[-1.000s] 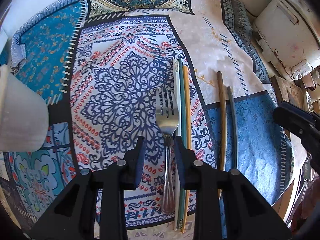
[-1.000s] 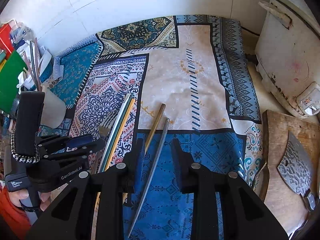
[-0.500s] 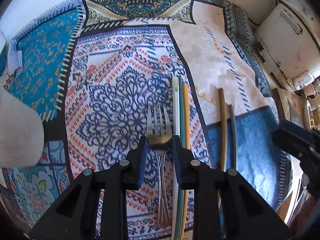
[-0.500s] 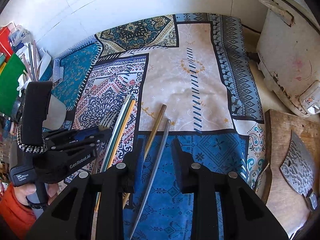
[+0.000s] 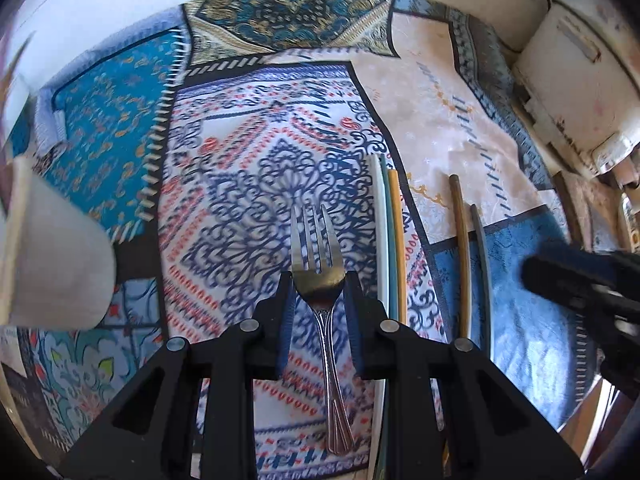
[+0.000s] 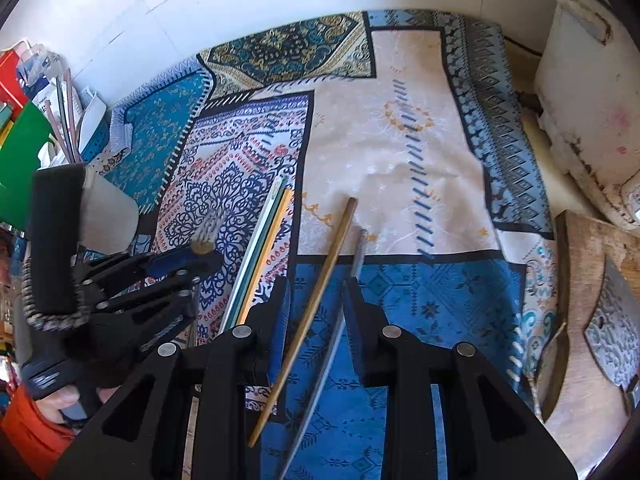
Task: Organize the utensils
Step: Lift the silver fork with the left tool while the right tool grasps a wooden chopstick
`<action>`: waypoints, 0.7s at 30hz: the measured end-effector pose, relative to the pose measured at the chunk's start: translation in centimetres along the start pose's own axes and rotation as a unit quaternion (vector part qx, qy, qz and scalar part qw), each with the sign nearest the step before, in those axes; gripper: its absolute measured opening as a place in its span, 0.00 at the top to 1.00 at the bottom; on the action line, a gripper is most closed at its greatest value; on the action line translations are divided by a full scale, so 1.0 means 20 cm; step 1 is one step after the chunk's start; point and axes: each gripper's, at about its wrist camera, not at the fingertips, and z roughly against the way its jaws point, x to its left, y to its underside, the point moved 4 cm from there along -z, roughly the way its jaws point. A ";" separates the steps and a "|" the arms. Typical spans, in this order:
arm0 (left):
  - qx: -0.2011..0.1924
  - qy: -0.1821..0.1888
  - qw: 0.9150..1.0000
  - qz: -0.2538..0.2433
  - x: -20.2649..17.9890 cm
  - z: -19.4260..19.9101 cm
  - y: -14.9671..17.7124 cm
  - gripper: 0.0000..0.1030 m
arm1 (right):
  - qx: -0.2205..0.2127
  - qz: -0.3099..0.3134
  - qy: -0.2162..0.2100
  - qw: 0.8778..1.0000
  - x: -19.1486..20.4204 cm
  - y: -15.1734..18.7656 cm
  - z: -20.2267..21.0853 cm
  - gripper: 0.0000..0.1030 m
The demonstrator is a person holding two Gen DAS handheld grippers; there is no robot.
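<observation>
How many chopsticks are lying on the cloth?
5: white, green and yellow together right of the fork; brown and grey between the right claw's fingers.

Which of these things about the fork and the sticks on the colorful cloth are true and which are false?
1. The fork sits between the fingers of the left gripper. True.
2. The fork's prongs point toward the camera. False: they point away.
3. The brown chopstick and the grey chopstick lie by the right gripper. True.
4. The white cup is right of the fork. False: left.
5. The cleaver lies on the patterned cloth. False: on the wooden board.
</observation>
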 end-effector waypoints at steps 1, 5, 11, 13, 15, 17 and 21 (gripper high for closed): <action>-0.005 0.005 1.000 0.005 0.02 0.03 0.01 0.78 | 0.005 0.000 -0.002 1.000 0.01 0.00 -0.03 0.76; -0.021 0.019 0.999 0.023 0.08 0.14 0.07 0.78 | 0.020 0.001 0.003 1.000 0.07 0.00 -0.14 0.76; -0.046 0.028 0.998 0.045 0.15 0.28 0.09 0.78 | 0.034 0.012 0.000 0.999 0.17 0.00 -0.24 0.76; -0.052 0.033 0.997 0.046 0.16 0.31 0.09 0.78 | 0.035 0.014 0.011 0.999 0.19 0.01 -0.27 0.77; -0.059 0.033 0.997 0.044 0.16 0.35 0.09 0.78 | 0.031 0.008 0.010 0.999 0.19 0.01 -0.27 0.83; -0.064 0.035 0.996 0.043 0.17 0.38 0.09 0.78 | 0.030 0.005 0.016 0.999 0.18 0.01 -0.27 0.87; -0.073 0.038 0.996 0.038 0.17 0.43 0.08 0.78 | 0.032 0.002 0.031 0.999 0.16 0.01 -0.27 0.88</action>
